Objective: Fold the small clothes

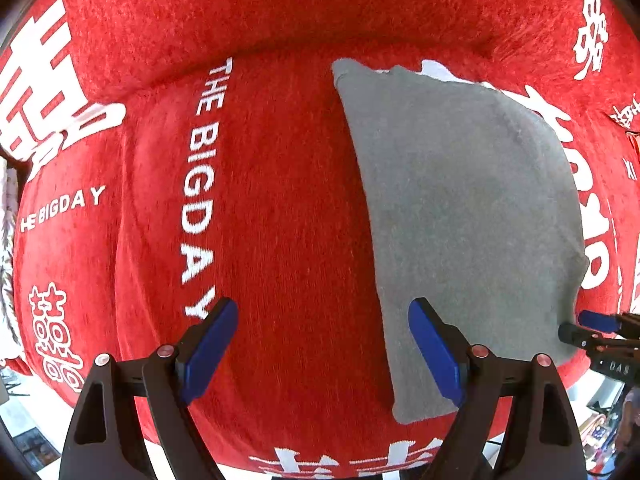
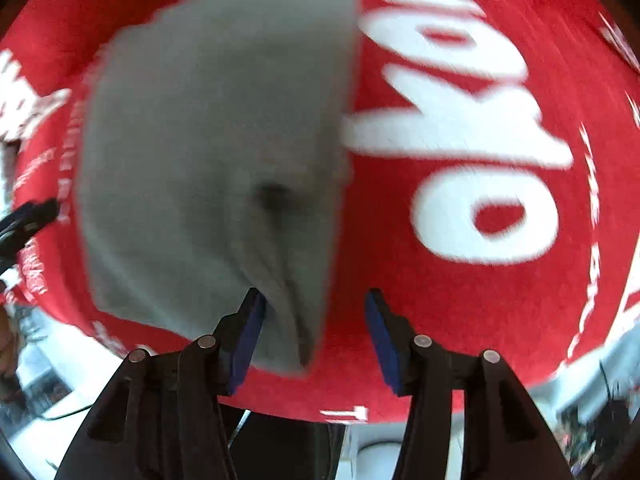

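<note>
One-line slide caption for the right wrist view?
Open right gripper over a grey cloth bunched by its left finger, on a red printed cover.

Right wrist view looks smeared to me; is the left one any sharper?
Right wrist view: motion-blurred, grey cloth and white lettering on the red cover streaked. Left wrist view: sharp, cloth weave and "THE BIGDAY" print crisp; both bowed by fisheye, evenly lit.

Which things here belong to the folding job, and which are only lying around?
Belongs to the job:
- grey cloth, lying folded on the cover
- left gripper, jaws open over the cover
- right gripper, jaws apart, a raised grey fold between them

Only there:
- red cover with white lettering
- clutter beyond its edge, too blurred to name
</note>
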The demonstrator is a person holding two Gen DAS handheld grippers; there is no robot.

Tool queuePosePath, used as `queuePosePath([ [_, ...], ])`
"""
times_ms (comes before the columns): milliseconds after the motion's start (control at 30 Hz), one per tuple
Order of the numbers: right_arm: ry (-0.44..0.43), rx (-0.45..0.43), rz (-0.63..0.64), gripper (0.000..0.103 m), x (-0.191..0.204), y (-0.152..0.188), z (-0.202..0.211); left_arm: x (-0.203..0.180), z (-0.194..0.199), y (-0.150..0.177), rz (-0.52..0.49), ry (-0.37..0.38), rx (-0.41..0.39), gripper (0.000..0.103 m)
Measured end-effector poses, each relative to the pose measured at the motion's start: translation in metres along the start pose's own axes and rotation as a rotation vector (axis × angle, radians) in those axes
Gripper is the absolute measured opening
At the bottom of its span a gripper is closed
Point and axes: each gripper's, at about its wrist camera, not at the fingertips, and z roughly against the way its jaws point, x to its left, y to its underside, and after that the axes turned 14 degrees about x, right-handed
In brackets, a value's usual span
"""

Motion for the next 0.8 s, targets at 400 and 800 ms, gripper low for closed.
queuePosePath([
  [400, -0.093, -0.118, -0.039, 0.068, -0.006, 0.015, 0.046, -0.007, -0.003, 0.017, -0.011, -0.037, 0.033, 0.103],
  [800, -0.038, -0.181, -0.036, 0.089, 0.025, -0.002, 0.067, -0.003, 0.026, 0.007, 0.067, 0.007, -0.023, 0.103],
])
